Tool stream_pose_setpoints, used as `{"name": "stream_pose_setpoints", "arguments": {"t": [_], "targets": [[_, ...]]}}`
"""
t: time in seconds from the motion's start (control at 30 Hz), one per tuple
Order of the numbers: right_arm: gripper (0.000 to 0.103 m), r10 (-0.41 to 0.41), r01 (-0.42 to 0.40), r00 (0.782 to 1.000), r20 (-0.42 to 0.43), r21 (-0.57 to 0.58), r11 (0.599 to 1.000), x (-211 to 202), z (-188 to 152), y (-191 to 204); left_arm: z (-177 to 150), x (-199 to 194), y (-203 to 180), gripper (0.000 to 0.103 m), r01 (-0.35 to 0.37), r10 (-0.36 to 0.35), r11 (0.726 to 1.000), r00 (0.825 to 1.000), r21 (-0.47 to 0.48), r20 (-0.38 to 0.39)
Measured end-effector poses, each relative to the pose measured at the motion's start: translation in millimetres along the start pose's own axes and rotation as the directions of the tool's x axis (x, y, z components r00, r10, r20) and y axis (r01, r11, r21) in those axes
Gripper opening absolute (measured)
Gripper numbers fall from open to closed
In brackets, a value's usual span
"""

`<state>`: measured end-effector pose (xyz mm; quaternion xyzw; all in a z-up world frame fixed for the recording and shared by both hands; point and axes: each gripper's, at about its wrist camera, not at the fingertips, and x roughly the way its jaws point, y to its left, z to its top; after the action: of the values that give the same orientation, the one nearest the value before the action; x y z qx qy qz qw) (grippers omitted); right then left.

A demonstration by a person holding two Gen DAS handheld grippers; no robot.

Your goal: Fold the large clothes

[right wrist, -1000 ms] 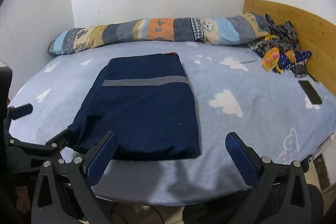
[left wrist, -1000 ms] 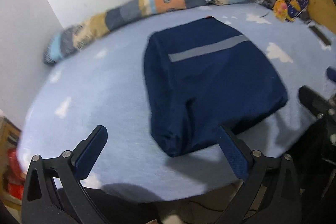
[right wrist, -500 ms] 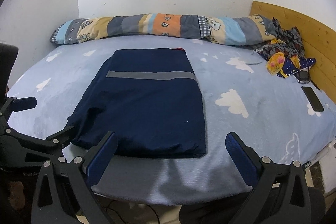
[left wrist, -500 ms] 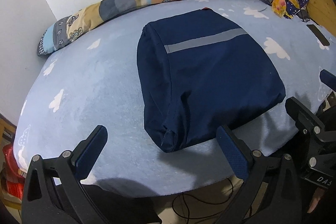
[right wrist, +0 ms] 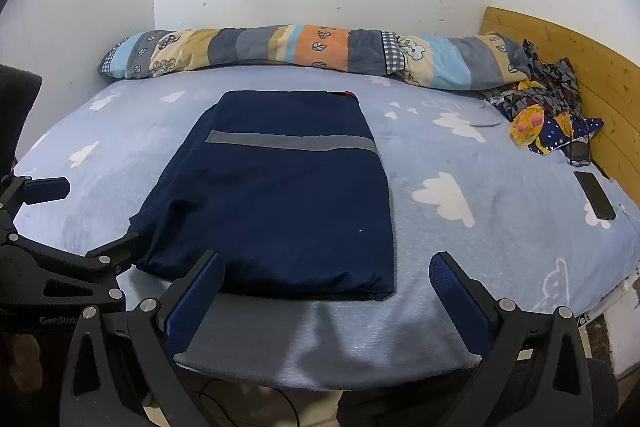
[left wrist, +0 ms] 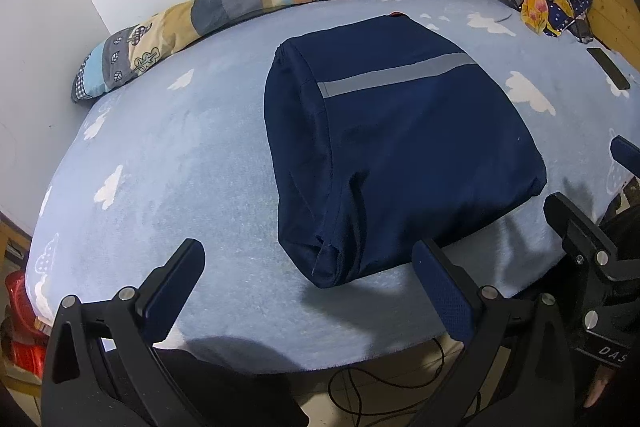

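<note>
Both grippers — left and right — hang wide apart and empty at the bottom of their frames, short of the bed's near edge. At centre frame lies the folded navy garment — grey stripe up, flat on the cloud-print sheet.

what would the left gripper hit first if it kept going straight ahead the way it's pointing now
Probably the near corner of the folded navy garment lying on the bed. The left gripper is open and empty, aimed at that corner, though depth is unclear.
</note>
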<state>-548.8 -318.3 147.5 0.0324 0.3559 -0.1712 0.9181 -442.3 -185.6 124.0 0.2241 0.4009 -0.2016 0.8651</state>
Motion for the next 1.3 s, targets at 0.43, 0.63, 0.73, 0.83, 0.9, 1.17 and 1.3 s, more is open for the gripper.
{"name": "stream_pose_setpoints", "arguments": {"t": [0.43, 0.63, 0.73, 0.83, 0.9, 1.17, 1.3], "targets": [[0.103, 0.0, 0.0, 1.0, -0.006, -0.007, 1.0, 0.7, -1.0, 3.6, -0.9, 0.3, -1.4, 0.103, -0.001, 0.001, 1.0, 1.0, 0.011, -0.002], [0.103, 0.0, 0.0, 1.0, -0.008, -0.003, 1.0, 1.4, -1.4, 3.5, -1.1, 0.7, -1.9, 0.103, -0.002, 0.002, 1.0, 1.0, 0.014, -0.002], [0.103, 0.0, -0.001, 1.0, -0.008, -0.005, 1.0, 1.4, -0.9, 3.2, -1.4, 0.4, -2.3, 0.103, -0.005, 0.005, 1.0, 1.0, 0.015, 0.0], [0.103, 0.0, -0.001, 1.0, -0.008, -0.004, 1.0, 1.4, -0.9, 3.2, -1.5, 0.4, -2.7, 0.103, -0.006, 0.006, 1.0, 1.0, 0.015, -0.001], [0.103, 0.003, -0.003, 1.0, -0.009, -0.003, 1.0, 1.4, -1.0, 3.3, -1.5, -0.1, -2.5, 0.103, -0.004, 0.004, 1.0, 1.0, 0.015, -0.001], [0.103, -0.002, 0.002, 1.0, -0.008, -0.004, 1.0, 0.6, -1.0, 3.5, -2.3, -1.2, -2.3, 0.103, -0.005, 0.005, 1.0, 1.0, 0.015, 0.002], [0.103, 0.0, -0.001, 1.0, -0.008, -0.005, 1.0, -0.2, -1.2, 3.9, -2.4, -1.2, -2.4, 0.103, -0.005, 0.005, 1.0, 1.0, 0.016, 0.001]]}}
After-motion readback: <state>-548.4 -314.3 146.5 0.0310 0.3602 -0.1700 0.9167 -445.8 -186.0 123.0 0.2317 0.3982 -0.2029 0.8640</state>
